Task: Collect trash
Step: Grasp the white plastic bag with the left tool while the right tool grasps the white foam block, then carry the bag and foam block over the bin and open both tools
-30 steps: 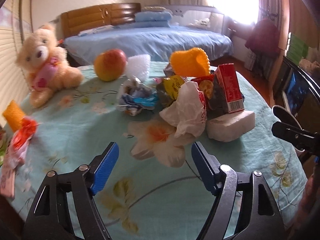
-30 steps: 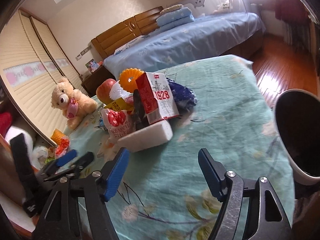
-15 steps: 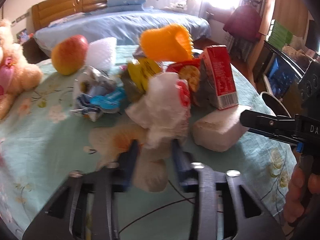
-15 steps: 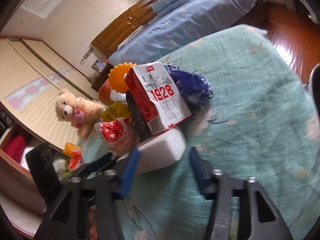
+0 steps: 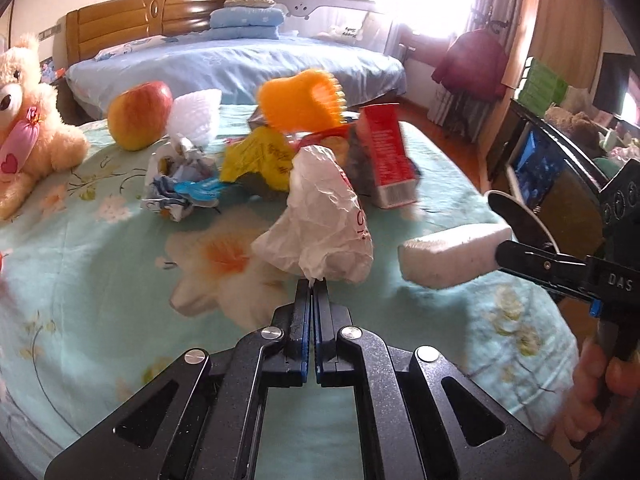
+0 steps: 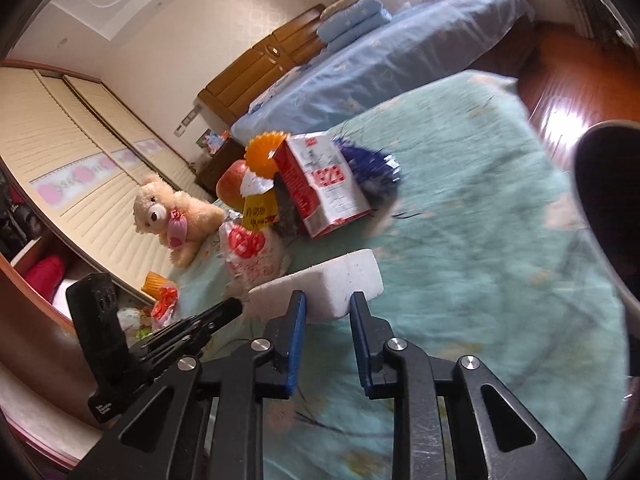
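My left gripper (image 5: 312, 288) is shut on the bottom corner of a crumpled white plastic bag (image 5: 320, 220) with red print, just above the teal floral tablecloth (image 5: 100, 280). My right gripper (image 6: 326, 304) has its jaws closing, with the blue pads on either side of a white foam block (image 6: 320, 284). In the left wrist view that foam block (image 5: 448, 256) sticks out of the right gripper (image 5: 502, 256), tilted and apart from the pile. Behind lie a red milk carton (image 5: 386, 156), a yellow wrapper (image 5: 260, 160), an orange foam net (image 5: 300, 100) and a crumpled blue-white wrapper (image 5: 180, 188).
An apple (image 5: 140, 114), a white foam net (image 5: 196, 114) and a teddy bear (image 5: 28, 120) stand at the table's far left. A dark bin with a white rim (image 6: 612, 208) sits off the table's right edge. A bed lies beyond the table.
Both grippers moved in toward the pile and closed. The left one took hold of the white bag. The right one closed around the foam block, which now sits away from the carton.
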The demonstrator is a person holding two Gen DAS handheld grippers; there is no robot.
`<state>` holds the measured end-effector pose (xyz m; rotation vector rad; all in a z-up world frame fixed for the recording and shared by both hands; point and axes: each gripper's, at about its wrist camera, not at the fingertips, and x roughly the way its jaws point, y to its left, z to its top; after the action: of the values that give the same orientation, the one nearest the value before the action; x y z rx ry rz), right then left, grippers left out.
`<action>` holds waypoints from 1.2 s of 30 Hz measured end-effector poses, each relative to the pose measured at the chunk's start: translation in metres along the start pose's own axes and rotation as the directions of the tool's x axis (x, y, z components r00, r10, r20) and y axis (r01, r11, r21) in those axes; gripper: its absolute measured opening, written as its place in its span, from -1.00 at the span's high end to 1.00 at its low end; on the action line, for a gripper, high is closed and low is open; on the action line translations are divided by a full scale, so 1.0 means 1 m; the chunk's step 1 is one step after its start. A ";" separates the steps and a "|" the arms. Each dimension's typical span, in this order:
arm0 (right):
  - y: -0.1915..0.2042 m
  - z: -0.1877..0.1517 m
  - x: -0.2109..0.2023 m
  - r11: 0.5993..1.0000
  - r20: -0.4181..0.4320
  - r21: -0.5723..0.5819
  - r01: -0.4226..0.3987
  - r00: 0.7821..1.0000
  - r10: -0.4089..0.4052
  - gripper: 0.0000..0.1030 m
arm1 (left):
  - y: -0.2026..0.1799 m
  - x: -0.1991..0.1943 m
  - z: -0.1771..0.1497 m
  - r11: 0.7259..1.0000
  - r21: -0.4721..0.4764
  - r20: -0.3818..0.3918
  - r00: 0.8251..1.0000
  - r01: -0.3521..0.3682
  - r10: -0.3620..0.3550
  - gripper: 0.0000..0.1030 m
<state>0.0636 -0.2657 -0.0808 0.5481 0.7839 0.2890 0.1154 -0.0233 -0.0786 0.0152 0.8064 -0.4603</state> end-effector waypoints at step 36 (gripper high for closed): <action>-0.076 -0.005 -0.130 0.912 0.270 0.027 0.410 0.875 -0.402 0.57 | -0.152 0.026 0.024 0.966 0.173 -0.044 0.981 0.194 -0.189 0.99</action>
<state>-0.0244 -0.3837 -0.0507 0.3702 0.6078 -0.1633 0.0864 -0.1749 -0.0561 0.1092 0.7946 -0.7159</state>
